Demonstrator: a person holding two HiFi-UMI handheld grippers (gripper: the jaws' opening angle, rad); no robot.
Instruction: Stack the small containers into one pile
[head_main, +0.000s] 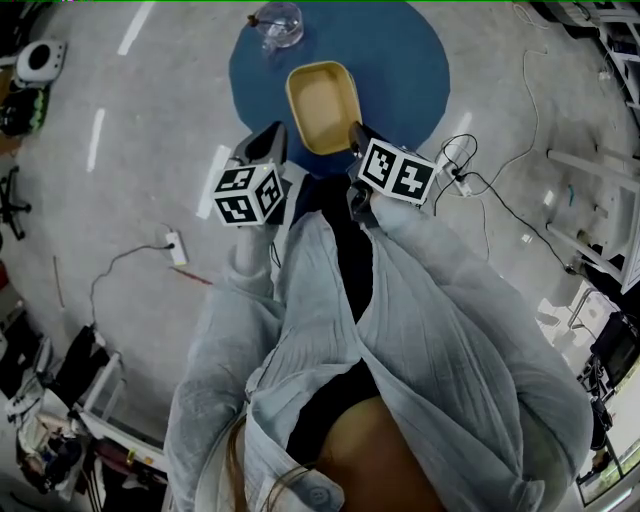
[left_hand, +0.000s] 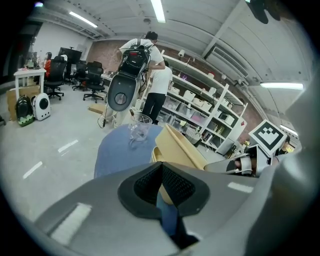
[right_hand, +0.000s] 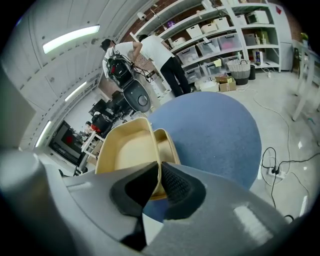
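Observation:
A tan container (head_main: 323, 103) hangs tilted over the near side of the round blue table (head_main: 400, 60). My right gripper (head_main: 356, 136) is shut on its near wall; in the right gripper view the pads (right_hand: 176, 182) pinch that wall (right_hand: 156, 170). A second tan container (right_hand: 168, 145) lies just behind and under the held one (right_hand: 125, 150). My left gripper (head_main: 274, 137) hovers left of the container with its jaws closed (left_hand: 161, 172) and nothing between them. From the left gripper view the held container (left_hand: 182, 147) stands on edge, above the other one (left_hand: 155, 156).
A clear glass cup (head_main: 277, 24) stands at the table's far edge (left_hand: 139, 125). Cables and a power strip (head_main: 176, 248) lie on the grey floor. Two people (left_hand: 152, 75) stand at shelves beyond the table, next to a parked scooter (left_hand: 122, 90). Office chairs (left_hand: 75, 75) stand far left.

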